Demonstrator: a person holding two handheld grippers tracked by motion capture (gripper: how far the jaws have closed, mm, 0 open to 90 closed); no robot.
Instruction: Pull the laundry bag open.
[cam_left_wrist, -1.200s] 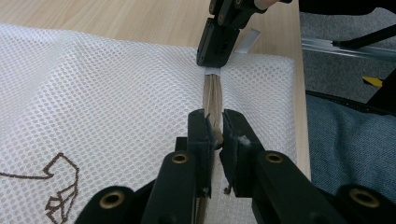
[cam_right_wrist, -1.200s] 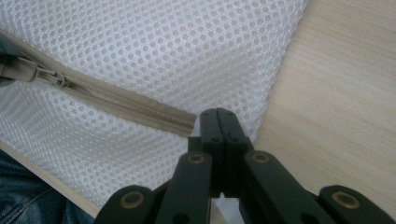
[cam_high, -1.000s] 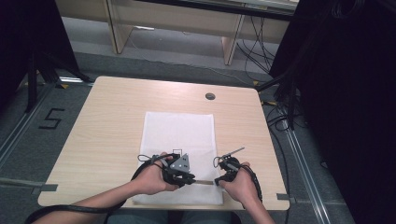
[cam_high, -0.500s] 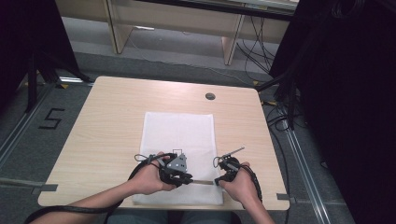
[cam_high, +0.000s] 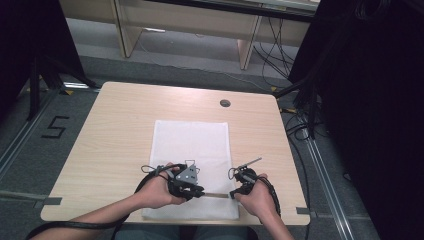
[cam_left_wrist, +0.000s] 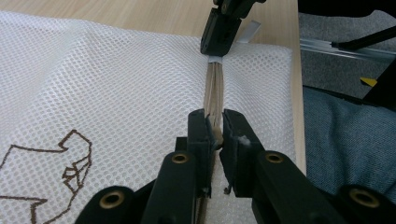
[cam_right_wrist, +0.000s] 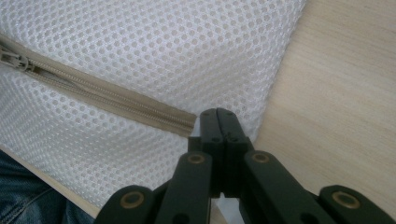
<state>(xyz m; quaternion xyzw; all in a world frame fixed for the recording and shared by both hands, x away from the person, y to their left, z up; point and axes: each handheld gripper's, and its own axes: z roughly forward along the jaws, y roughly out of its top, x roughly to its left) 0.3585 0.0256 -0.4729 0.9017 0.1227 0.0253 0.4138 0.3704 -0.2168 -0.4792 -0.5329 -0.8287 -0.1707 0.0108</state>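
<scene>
From above, the white mesh bag (cam_high: 192, 160) lies flat in the middle of the tabletop (cam_high: 115, 130), its long side running from twelve o'clock to six, and both my hands sit at its six o'clock end. My left hand (cam_high: 157, 190) is at about seven o'clock on the bag, with my left gripper (cam_high: 200, 192) pointing towards three o'clock along the beige zipper (cam_high: 216, 195) that crosses the bag near its near edge. In the left gripper view, that gripper (cam_left_wrist: 215, 133) has its jaws drawn nearly together, pinching the zipper (cam_left_wrist: 214, 88) between the pads; a brown line drawing (cam_left_wrist: 60, 163) printed on the mesh shows at eight o'clock of that view. The zipper runs straight on towards twelve o'clock, where my other gripper (cam_left_wrist: 219, 35) grips its far end. Moving rightward in the high view, my right hand (cam_high: 257, 195) rests at about five o'clock on the bag, and my right gripper (cam_high: 234, 192) meets the zipper's end near the bag's right edge. In the right gripper view, the gripper (cam_right_wrist: 218, 123) is fully closed, clamped on the end of the zipper tape (cam_right_wrist: 116, 100), which stretches away towards ten o'clock to a small metal slider (cam_right_wrist: 11, 59). Bare wood lies at two o'clock beyond the bag's edge (cam_right_wrist: 280, 84).
</scene>
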